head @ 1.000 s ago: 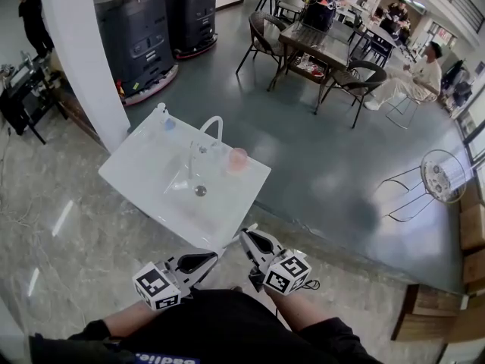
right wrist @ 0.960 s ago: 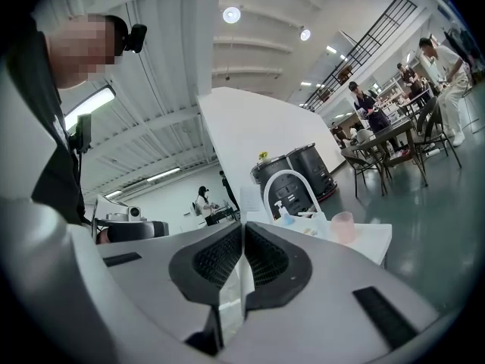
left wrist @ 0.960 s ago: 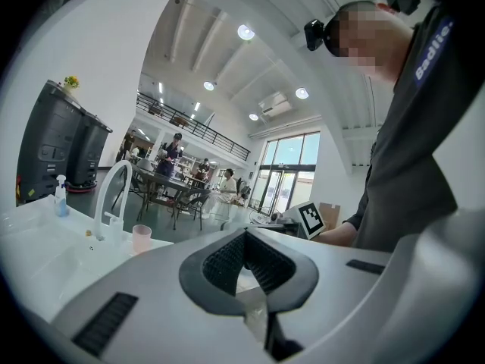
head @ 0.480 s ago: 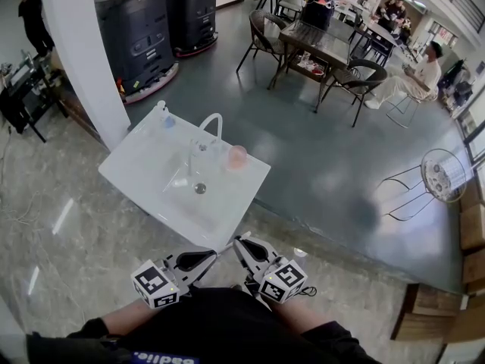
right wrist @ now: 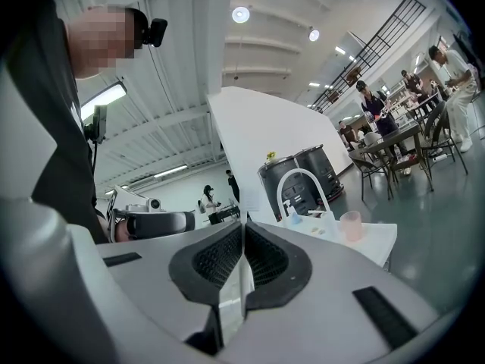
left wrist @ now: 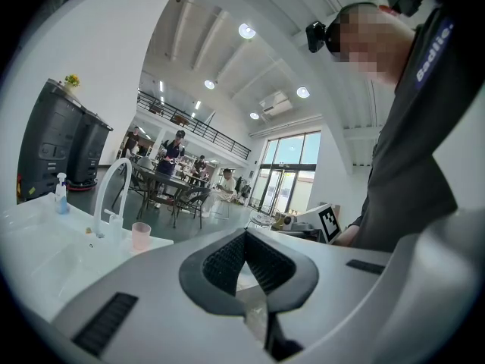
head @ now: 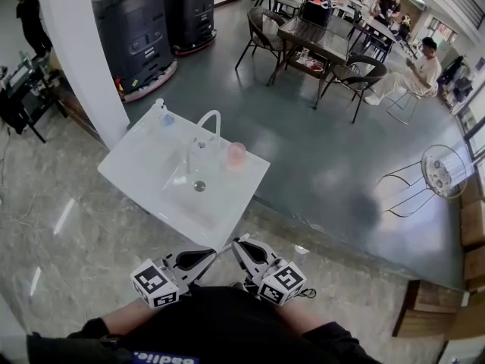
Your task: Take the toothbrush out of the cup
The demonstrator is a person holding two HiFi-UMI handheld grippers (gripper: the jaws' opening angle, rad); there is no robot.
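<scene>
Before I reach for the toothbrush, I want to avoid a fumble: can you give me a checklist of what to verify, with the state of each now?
1. Pink cup upright on the sink beside the faucet: ok.
2. Toothbrush showing in the cup: cannot tell; none is seen above its rim.
3. Left hand-held gripper empty: ok, jaws together on nothing.
4. Right hand-held gripper open for a grasp: not ok, jaws together.
5. Both within reach of the cup: not ok, they hang by the person's body, short of the sink.

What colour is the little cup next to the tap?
The cup is pale pink, clearest in the right gripper view.
</scene>
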